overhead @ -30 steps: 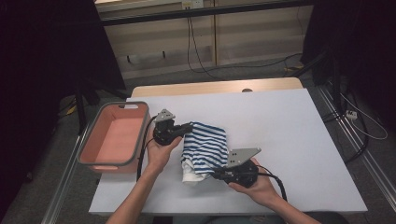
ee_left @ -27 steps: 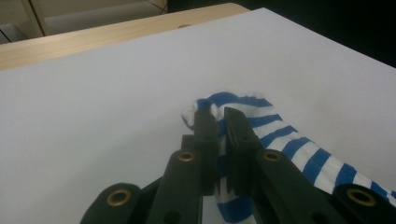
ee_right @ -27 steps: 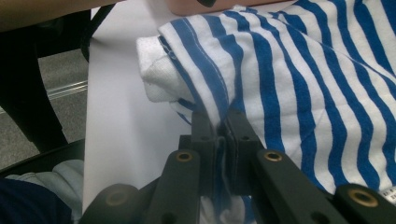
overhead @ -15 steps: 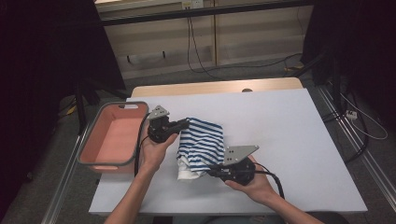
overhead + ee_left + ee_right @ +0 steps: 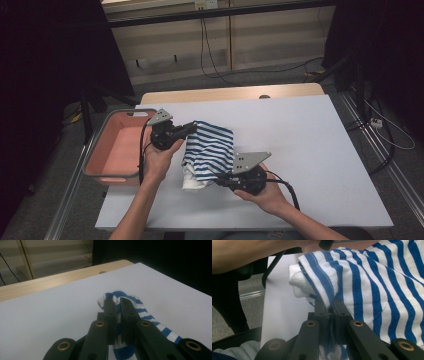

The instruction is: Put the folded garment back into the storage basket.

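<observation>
Two grippers hold one garment between them. Nearest the person, the right gripper point(image 5: 220, 178) has its jaws clamped on a gathered edge of the striped cloth point(image 5: 212, 150); in the right gripper view the fabric point(image 5: 372, 287) is pinched flat between the jaws, with a rolled white hem bulging just beyond them. Farther off and to the left, the left gripper point(image 5: 192, 128) grips the cloth's far-left corner, and in the left gripper view its jaws stand narrowly closed on a bunched fold point(image 5: 117, 298).

Handling: the cloth reads as light, soft and fully limp. It will sag, fold and trail wherever it is unsupported, so it should be taken at hems or corners, where doubled fabric gives the jaws bulk. It is not fragile, though a thin single layer could slip out of a loose pinch.

Appearance: white knit with narrow blue horizontal stripes, loosely folded, creased, with a white portion hanging at the near-left end.

Location: left of centre on the white table point(image 5: 310, 150), raised slightly between both grippers. At the table's left edge sits a pink bin point(image 5: 117, 150), near the left hand point(image 5: 159, 160).
</observation>
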